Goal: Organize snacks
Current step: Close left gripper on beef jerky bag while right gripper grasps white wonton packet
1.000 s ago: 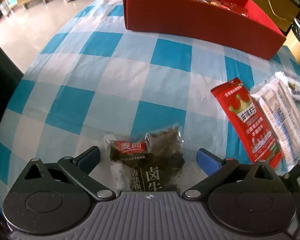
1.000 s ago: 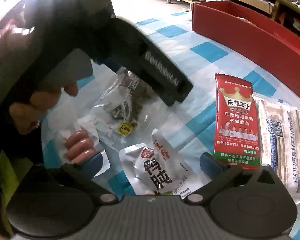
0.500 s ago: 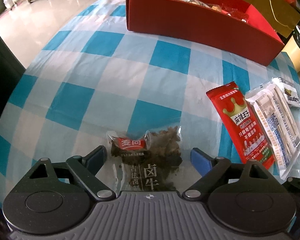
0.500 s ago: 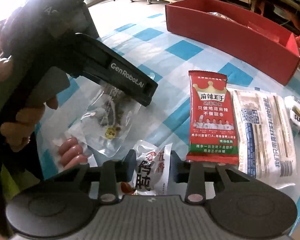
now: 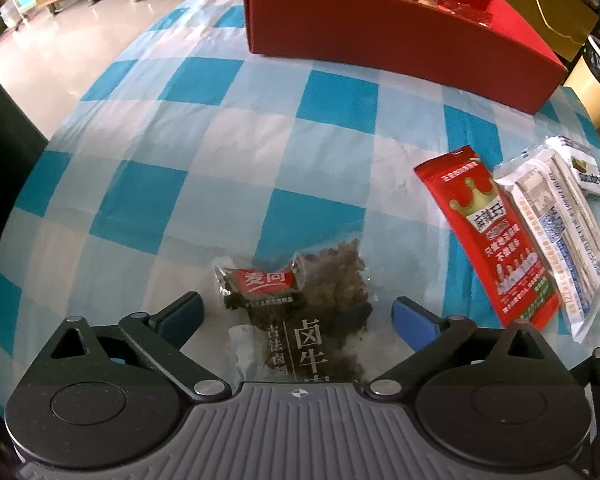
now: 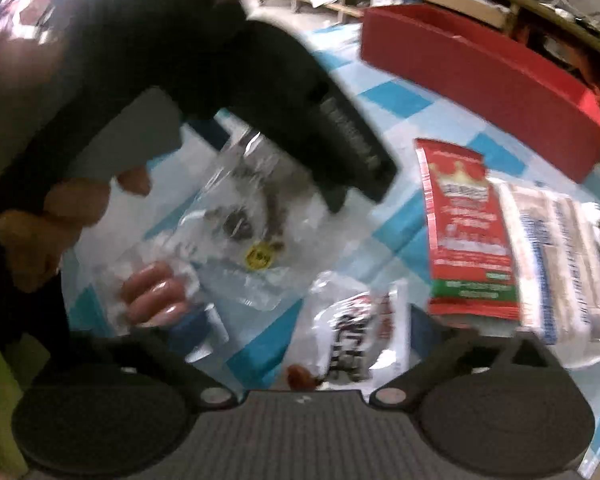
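Note:
My left gripper is open, its jaws on either side of a clear pouch of dark braised beef lying on the checked cloth. My right gripper is open in a blurred view, with a white duck snack packet lying between its jaws. A red spicy strip packet lies to the right; it also shows in the right wrist view. The red box stands at the far side with several snacks inside.
A long white packet and a small white packet lie right of the red one. A sausage pack lies near my left hand. The table has a blue-and-white checked cloth. The floor lies beyond its left edge.
My right gripper was shut on the white duck packet half a second ago and is open now; its view swung and blurred. My left gripper stayed open over the beef pouch.

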The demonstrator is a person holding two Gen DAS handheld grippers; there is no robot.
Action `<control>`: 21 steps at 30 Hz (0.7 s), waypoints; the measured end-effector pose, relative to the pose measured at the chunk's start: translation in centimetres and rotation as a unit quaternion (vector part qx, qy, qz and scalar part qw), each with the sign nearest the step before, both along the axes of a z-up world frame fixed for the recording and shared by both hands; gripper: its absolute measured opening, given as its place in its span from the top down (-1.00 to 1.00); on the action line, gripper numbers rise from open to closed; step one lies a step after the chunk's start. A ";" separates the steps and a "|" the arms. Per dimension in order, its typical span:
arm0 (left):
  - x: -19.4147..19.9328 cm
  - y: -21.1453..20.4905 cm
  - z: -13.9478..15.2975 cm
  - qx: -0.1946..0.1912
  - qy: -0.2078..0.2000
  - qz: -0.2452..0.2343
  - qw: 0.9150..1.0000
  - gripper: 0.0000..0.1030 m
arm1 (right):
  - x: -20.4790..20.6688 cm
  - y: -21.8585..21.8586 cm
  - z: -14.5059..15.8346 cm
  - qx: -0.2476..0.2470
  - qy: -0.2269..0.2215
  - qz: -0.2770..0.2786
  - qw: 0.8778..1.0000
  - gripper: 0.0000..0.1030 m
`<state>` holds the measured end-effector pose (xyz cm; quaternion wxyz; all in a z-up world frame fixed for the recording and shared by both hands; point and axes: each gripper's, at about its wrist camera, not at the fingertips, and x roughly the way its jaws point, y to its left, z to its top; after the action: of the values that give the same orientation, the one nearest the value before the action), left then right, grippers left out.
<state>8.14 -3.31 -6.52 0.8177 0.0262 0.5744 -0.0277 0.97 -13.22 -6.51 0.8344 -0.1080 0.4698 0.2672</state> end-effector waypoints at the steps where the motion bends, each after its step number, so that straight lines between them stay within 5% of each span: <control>1: 0.0 0.0 -0.1 0.003 0.000 -0.002 1.000 -1.00 | -0.2 0.4 -0.1 -0.015 -0.004 0.009 1.000 -1.00; 6: 0.4 0.3 0.0 -0.010 0.004 0.002 1.000 -1.00 | 0.5 -0.8 0.5 0.003 0.019 0.002 1.000 -0.88; 14: 0.0 -0.2 -0.2 0.006 -0.003 -0.013 1.000 -1.00 | 0.3 -1.2 0.0 -0.040 -0.004 -0.029 0.999 -0.68; 19: -0.3 -0.1 -0.2 0.007 -0.018 -0.009 1.000 -1.00 | -0.2 -1.9 0.8 -0.031 -0.012 -0.054 0.998 -0.05; 21: -0.5 -0.1 -0.2 0.007 -0.024 -0.007 1.000 -1.00 | 0.0 -2.6 1.0 -0.016 -0.004 -0.064 0.998 -0.03</control>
<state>7.64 -3.46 -6.68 0.8307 0.0361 0.5548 -0.0286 0.95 -15.79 -5.48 0.8496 -0.0922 0.4768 0.2057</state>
